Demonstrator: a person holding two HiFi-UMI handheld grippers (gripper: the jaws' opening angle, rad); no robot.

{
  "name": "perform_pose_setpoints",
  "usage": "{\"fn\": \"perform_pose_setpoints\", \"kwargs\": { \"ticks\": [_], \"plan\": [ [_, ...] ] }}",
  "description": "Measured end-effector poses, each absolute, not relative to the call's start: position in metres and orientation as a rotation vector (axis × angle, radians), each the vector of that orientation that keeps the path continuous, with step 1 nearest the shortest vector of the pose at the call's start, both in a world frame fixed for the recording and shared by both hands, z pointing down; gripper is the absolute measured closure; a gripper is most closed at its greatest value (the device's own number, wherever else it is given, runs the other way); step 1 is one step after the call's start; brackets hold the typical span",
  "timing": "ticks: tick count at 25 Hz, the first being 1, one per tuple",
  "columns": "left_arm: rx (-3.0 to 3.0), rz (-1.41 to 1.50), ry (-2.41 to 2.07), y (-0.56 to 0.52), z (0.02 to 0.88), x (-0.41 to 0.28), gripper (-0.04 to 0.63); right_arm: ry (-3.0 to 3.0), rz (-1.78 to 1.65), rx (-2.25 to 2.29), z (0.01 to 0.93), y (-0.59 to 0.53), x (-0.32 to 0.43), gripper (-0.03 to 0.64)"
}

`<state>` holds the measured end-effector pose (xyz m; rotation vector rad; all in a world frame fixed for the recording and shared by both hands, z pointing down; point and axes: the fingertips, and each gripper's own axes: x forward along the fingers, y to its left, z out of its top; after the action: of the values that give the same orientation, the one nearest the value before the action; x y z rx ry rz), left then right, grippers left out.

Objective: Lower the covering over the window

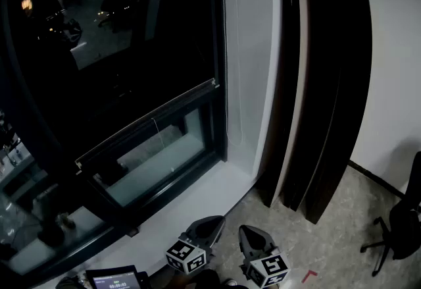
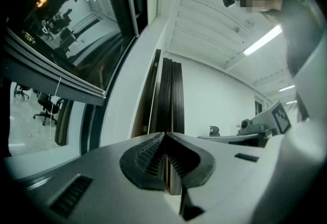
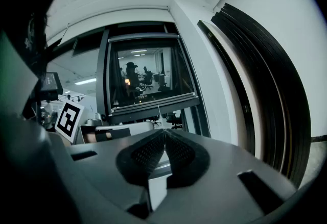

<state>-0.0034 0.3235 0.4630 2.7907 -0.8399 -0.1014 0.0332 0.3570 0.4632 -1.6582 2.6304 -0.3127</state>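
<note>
One dark blind [image 1: 118, 51] hangs over most of the window [image 1: 154, 162]. Its bottom rail [image 1: 148, 122] is long and thin and runs side to side across the window; in the head view it slants from low on the left to higher on the right. A strip of window under the rail is bare. The white sill [image 1: 210, 192] lies below. The left gripper [image 1: 212, 220] and the right gripper [image 1: 246, 230] sit side by side near the sill, apart from the blind, both with jaws pressed together and holding nothing. Tall dark panels [image 1: 329, 83] lean on the wall [image 1: 395, 51] at the right.
</note>
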Motion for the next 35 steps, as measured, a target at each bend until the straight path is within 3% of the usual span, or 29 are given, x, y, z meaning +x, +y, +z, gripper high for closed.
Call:
{"fn": "perform_pose_setpoints", "kwargs": {
  "ticks": [12,35],
  "plan": [
    [2.775,-0.118,-0.869,0.265,0.467,-0.003,0.593,2.63,-0.321,-1.631,0.475,0.299,0.04,0.606],
    [2.837,-0.077,-0.784,0.009,0.433,-0.044,0.594,2.549,-0.288,-1.721,0.445,0.035,0.001,0.606]
  ]
}}
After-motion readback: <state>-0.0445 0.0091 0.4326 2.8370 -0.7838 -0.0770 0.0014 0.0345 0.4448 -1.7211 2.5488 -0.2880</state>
